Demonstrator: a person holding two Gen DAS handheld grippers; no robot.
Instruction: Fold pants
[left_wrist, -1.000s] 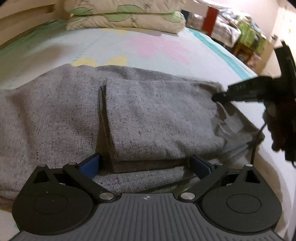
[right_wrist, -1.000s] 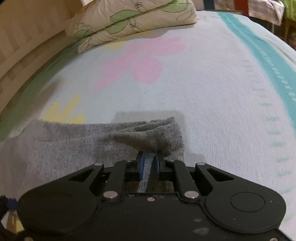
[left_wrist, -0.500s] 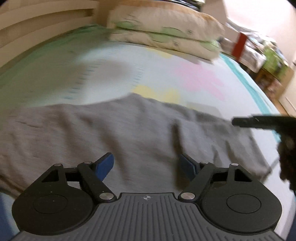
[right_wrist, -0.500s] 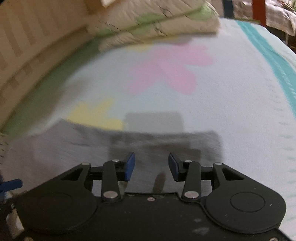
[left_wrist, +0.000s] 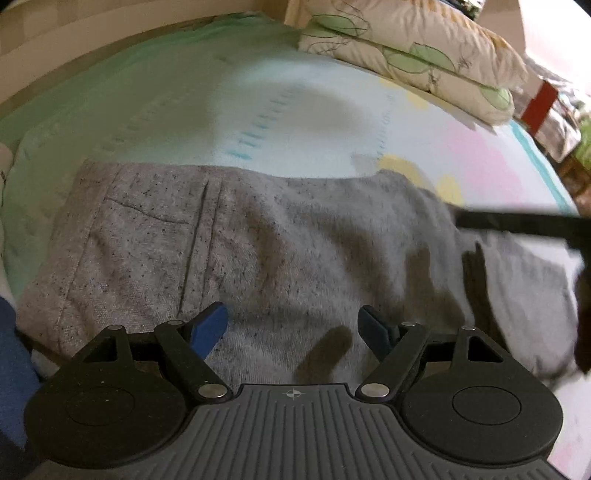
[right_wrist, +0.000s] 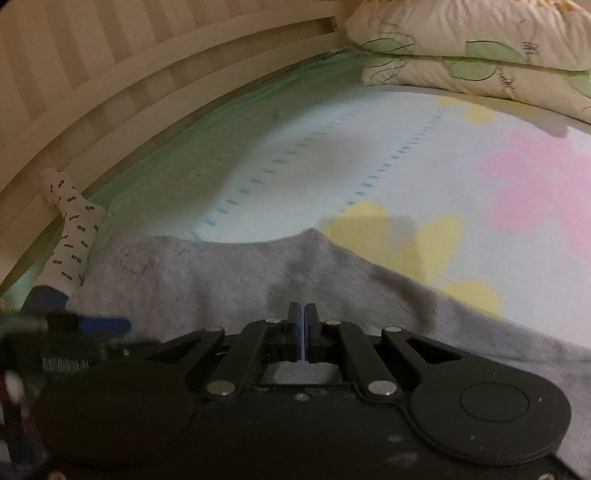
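Observation:
Grey speckled pants (left_wrist: 295, 251) lie folded across the flowered bed sheet (left_wrist: 295, 110), the pocket and waist end to the left. My left gripper (left_wrist: 293, 328) hovers just above the near part of the pants, open, with only cloth below its blue pads. The right gripper's black finger (left_wrist: 517, 223) reaches in from the right over the leg end. In the right wrist view the right gripper (right_wrist: 303, 325) is shut with nothing between its pads, above the pants (right_wrist: 221, 273). The left gripper's blue pad (right_wrist: 99, 325) shows at the left edge.
Two leaf-print pillows (left_wrist: 424, 48) are stacked at the head of the bed. A white patterned sock (right_wrist: 72, 229) lies against the slatted wooden bed frame (right_wrist: 110, 92). Blue cloth (left_wrist: 11, 350) sits at the left edge, and clutter with a red post (left_wrist: 539, 107) stands beyond the bed.
Both grippers have moved left along the pants toward the waist end. The right gripper let go of the leg end, opened, then shut empty. The left jaws have narrowed a little.

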